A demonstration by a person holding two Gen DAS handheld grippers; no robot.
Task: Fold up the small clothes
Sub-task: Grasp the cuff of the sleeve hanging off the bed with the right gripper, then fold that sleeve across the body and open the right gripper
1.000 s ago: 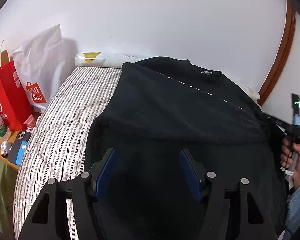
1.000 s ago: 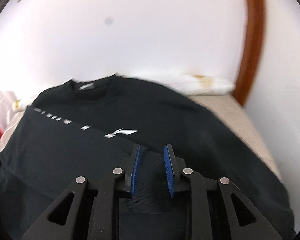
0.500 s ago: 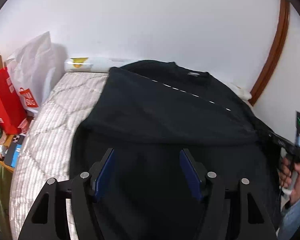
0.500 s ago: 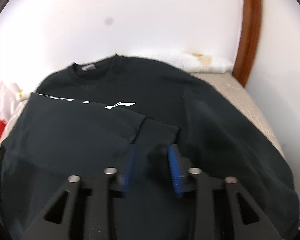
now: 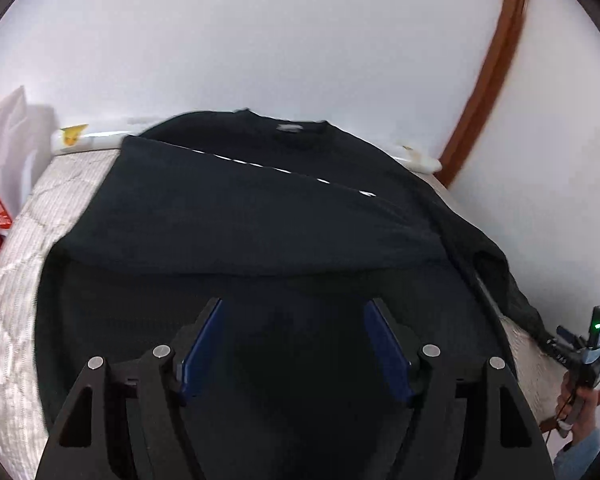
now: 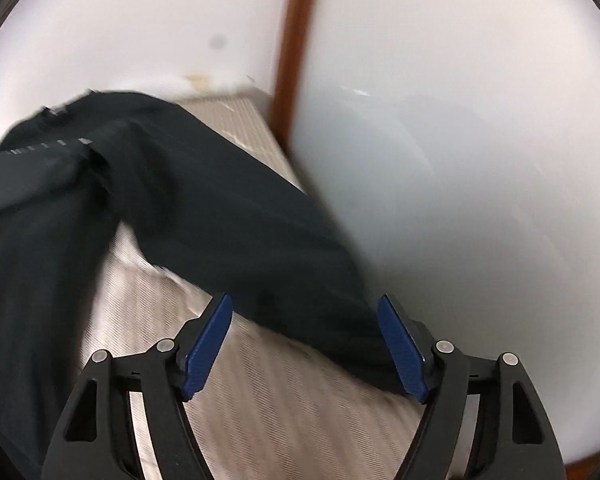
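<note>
Right gripper (image 6: 305, 342) now swung off the shirt body toward the right-hand sleeve, jaws spread wide where 0.5 s ago sat narrow over the folded edge. Right view blurred. Black sweatshirt (image 6: 148, 200) filling the left and centre of that frame, its sleeve (image 6: 300, 280) running diagonally down to the lower right, crossing between the 2 blue pads; touching them or not, can't tell. Striped mattress (image 6: 260, 400) bare beneath, lower centre.

Left gripper (image 5: 294, 340) released as before, jaws wide, hovering over the sweatshirt (image 5: 260, 220) hem, lower centre. Folded flap across mid-frame, collar top centre. Right hand (image 5: 580, 404) at the lower right edge.
</note>
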